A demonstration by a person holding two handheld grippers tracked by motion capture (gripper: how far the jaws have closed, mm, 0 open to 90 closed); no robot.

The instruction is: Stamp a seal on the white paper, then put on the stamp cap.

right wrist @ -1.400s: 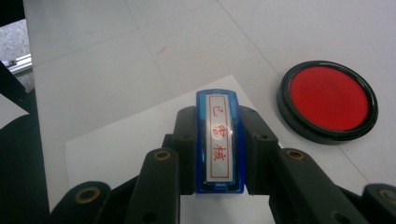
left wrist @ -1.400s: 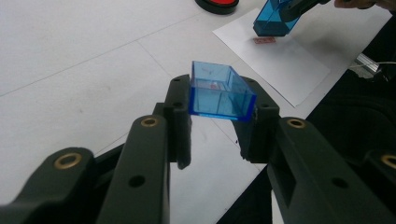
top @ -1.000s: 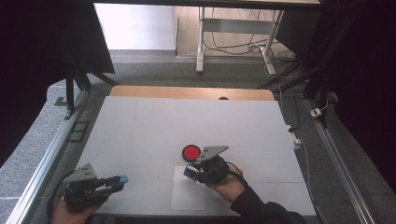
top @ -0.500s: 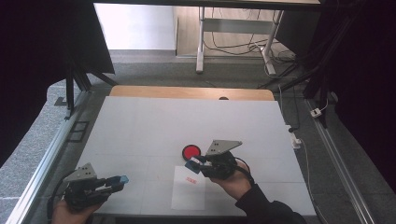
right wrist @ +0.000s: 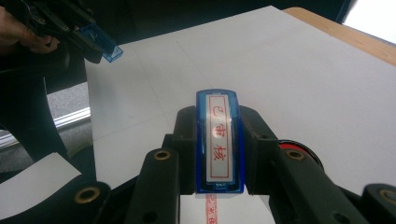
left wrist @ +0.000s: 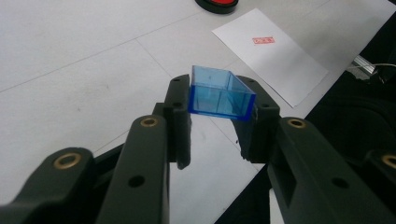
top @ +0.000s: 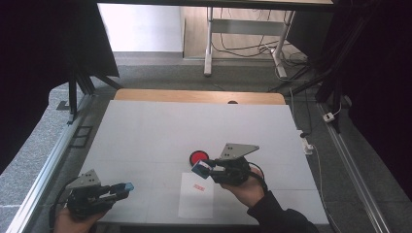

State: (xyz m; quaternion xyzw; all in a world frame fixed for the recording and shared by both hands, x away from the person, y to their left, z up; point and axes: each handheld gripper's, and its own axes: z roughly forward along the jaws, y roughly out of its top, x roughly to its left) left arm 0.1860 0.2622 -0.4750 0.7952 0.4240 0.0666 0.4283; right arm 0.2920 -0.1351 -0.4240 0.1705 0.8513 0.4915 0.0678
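Observation:
My right gripper (top: 204,168) is shut on a blue stamp (right wrist: 219,139) whose face carries red characters, and holds it tilted above the table. Just below it lies a white paper sheet (top: 196,200) with a red stamped mark (top: 198,187) near its top. A round red ink pad (top: 198,157) sits beside the stamp, behind the paper. At the table's front left corner, my left gripper (top: 122,188) is shut on the stamp's clear blue cap (left wrist: 218,92), held above the surface.
The white tabletop (top: 194,126) stretches far behind the ink pad, ending in a wooden strip (top: 194,96). Metal rails (top: 48,165) run along both sides. The paper's near edge lies close to the table's front edge.
My right gripper has lifted the stamp off the paper and drifted slightly right, which uncovers the red mark. The left gripper has kept still with the cap.

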